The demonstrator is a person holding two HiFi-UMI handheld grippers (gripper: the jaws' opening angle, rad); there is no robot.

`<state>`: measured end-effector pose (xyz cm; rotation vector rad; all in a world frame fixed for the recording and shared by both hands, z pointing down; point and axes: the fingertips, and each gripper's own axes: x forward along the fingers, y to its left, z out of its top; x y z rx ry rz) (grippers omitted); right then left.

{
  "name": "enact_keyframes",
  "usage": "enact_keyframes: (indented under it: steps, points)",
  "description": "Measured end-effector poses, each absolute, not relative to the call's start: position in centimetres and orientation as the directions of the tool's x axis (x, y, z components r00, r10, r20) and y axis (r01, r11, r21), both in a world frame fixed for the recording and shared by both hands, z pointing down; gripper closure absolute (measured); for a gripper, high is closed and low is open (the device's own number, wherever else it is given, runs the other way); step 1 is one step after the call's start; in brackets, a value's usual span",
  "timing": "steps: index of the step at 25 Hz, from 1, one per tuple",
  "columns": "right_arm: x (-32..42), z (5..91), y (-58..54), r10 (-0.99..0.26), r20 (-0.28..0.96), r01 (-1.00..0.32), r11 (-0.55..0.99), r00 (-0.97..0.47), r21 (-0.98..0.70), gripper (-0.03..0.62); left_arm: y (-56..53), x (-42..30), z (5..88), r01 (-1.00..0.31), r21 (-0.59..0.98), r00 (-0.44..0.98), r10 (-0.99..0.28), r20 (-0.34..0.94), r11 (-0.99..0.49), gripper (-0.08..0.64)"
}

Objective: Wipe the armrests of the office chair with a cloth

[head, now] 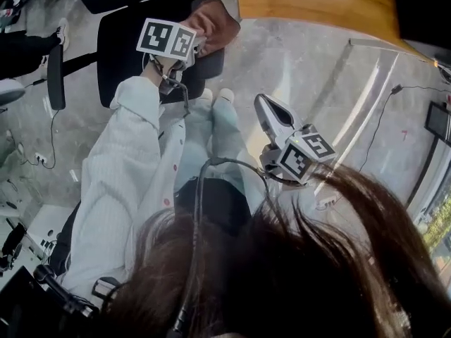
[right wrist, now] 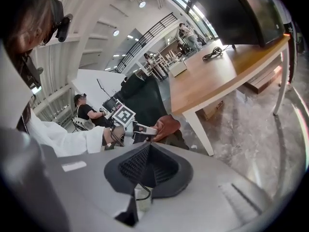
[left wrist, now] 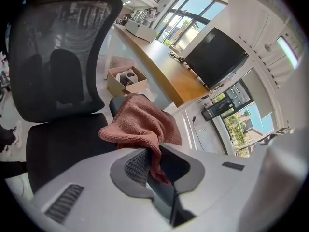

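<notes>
Steep downward look past long brown hair [head: 317,259] at two hand-held tongs above a grey floor [head: 317,83]. Left tongs [head: 199,46] at the end of an outstretched white sleeve [head: 120,189], clenched on a fold of a salmon-pink cloth [left wrist: 142,122]. Pinched corner caught between the ribbed pads [left wrist: 136,166], the rest of the cloth bunched up just past the tips. Directly beneath and ahead of that cloth, the nearer armrest [head: 211,65] of a black office chair [left wrist: 58,57], with only its rounded dark end peeping out left of the cloth. Touching or hovering just above: impossible to tell. Left of the left tongs, the chair's mesh back and dark seat. Beyond the seat, the other armrest [head: 56,76], well apart from the cloth. Ahead and to the right of the left tongs, a long wooden table [left wrist: 159,66], a cardboard box [left wrist: 126,81] on the floor beside it and a dark screen [left wrist: 215,57] further right. Right tongs [right wrist: 149,156] well apart from the chair, behind and to the right of the left tongs, jaws pressed fully together with nothing between them, aimed towards the left tongs and the cloth.
</notes>
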<state>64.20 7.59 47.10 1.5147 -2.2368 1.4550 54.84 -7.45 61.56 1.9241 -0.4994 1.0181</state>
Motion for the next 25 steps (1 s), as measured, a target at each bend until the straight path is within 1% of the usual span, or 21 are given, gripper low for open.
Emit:
enact_keyframes:
  steps: [6,12,17,25]
  points:
    - [65.2,48.1,8.5,-0.677,0.519,-0.753,0.08,-0.521,-0.653,0.591,-11.9,55.5,62.3,-0.724,0.469,0.558,-0.031,0.829,-0.506,0.512]
    - [64.2,47.9,8.0,-0.662,0.515,-0.75,0.108,-0.544,-0.653,0.591,-12.3,55.2,62.3,-0.737,0.455,0.542,-0.035,0.839,-0.499,0.512]
    - [63.0,46.9,7.4,-0.656,0.502,-0.743,0.136,-0.564,-0.656,0.591,-9.0,54.1,61.6,-0.741,0.494,0.556,-0.002,0.831,-0.455,0.514]
    - [60.1,45.0,8.0,-0.648,0.478,-0.741,0.207,-0.593,-0.639,0.591,-0.7,52.4,59.8,-0.711,0.517,0.573,0.033,0.819,-0.476,0.513]
